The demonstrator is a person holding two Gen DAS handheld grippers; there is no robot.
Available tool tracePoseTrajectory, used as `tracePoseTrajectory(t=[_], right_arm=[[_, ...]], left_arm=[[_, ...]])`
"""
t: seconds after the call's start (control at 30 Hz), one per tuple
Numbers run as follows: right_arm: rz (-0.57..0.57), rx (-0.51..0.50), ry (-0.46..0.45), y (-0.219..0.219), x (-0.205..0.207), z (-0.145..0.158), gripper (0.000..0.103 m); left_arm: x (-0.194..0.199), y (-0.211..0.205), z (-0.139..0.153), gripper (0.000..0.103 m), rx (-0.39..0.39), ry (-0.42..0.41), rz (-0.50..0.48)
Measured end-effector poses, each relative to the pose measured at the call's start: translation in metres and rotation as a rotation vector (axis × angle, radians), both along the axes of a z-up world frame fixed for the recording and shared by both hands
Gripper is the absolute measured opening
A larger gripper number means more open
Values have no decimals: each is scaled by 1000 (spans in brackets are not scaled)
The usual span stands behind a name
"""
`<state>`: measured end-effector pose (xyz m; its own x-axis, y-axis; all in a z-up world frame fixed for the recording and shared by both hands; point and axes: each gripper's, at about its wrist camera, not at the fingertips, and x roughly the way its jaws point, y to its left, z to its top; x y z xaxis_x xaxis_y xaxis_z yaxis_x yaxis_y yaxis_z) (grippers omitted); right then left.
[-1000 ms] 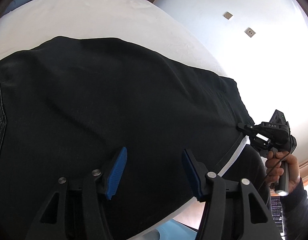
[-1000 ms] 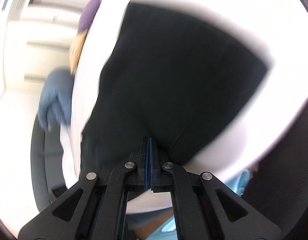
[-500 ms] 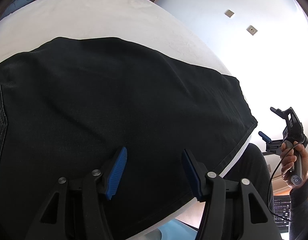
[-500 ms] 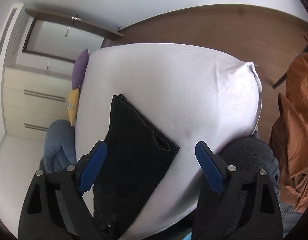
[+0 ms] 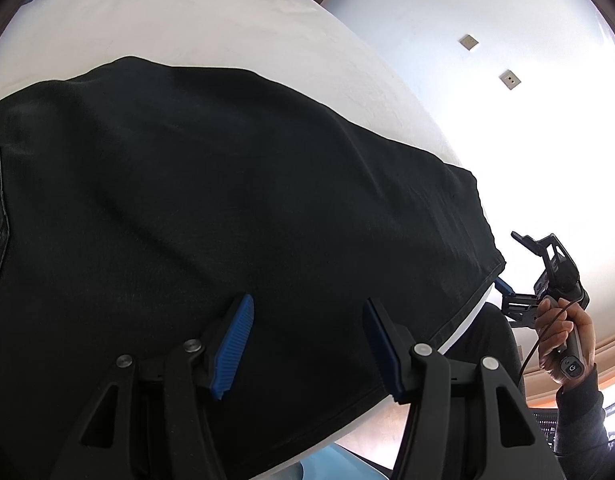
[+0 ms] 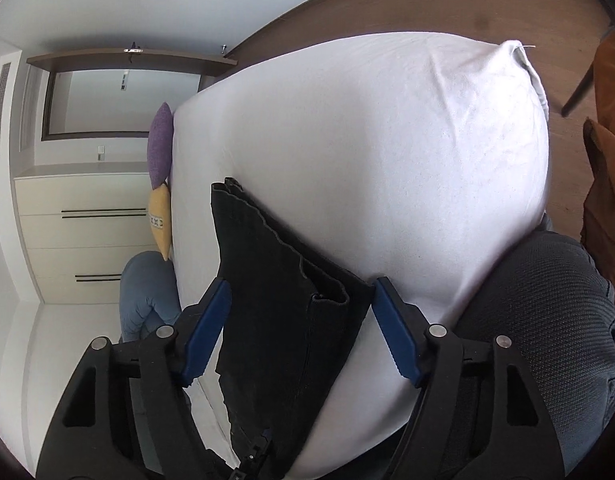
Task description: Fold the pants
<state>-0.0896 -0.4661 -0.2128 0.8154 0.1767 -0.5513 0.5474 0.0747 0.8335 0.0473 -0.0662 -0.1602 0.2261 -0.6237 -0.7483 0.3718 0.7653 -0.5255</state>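
Observation:
Black pants (image 5: 227, 208) lie folded flat on a white bed (image 5: 195, 20). In the right wrist view the pants (image 6: 283, 288) show as a narrow dark strip with the hem ends near me. My left gripper (image 5: 305, 344) is open and empty, hovering low over the near edge of the pants. My right gripper (image 6: 299, 324) is open and empty, its blue pads either side of the hem end without touching it. The right gripper also shows in the left wrist view (image 5: 519, 268), just off the hem corner, held by a hand.
A purple pillow (image 6: 160, 144), a yellow pillow (image 6: 160, 220) and a blue pillow (image 6: 147, 292) lie at the head of the bed. A dark mesh chair (image 6: 547, 320) is by the bed's foot. An orange cloth (image 6: 603, 200) hangs at right. White drawers (image 6: 87, 236) stand beyond.
My right gripper let go of the hem corner, opened wide and pulled back off the bed edge. The pants settled flat. My left gripper barely moved.

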Motion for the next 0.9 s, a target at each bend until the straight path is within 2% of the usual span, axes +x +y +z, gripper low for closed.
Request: tracePoseTrajectory(t=[0.17, 0.23, 0.37, 0.47, 0.63, 0.77, 0.87, 0.9], right_arm=[[-52, 93, -79, 4, 0, -13, 68], [-114, 178, -151, 8, -6, -23, 60], [-242, 304, -253, 32, -18, -37, 57], [-207, 291, -206, 55, -12, -38, 57], [-143, 209, -256, 50, 21, -40, 57], [-158, 179, -297, 37, 41, -39, 55], [-146, 141, -303, 33, 54, -33, 42], [-119, 117, -288, 34, 60, -31, 25]], left_arm=[[0, 3, 0, 59, -9, 7, 3], [2, 6, 0, 59, -15, 12, 4], [2, 7, 1, 59, -17, 14, 4], [2, 8, 1, 59, -16, 14, 6], [2, 6, 3, 59, -14, 15, 1], [0, 4, 4, 59, -9, 11, 3], [-1, 1, 5, 59, 7, 5, -2], [-1, 0, 5, 59, 11, 4, -3]])
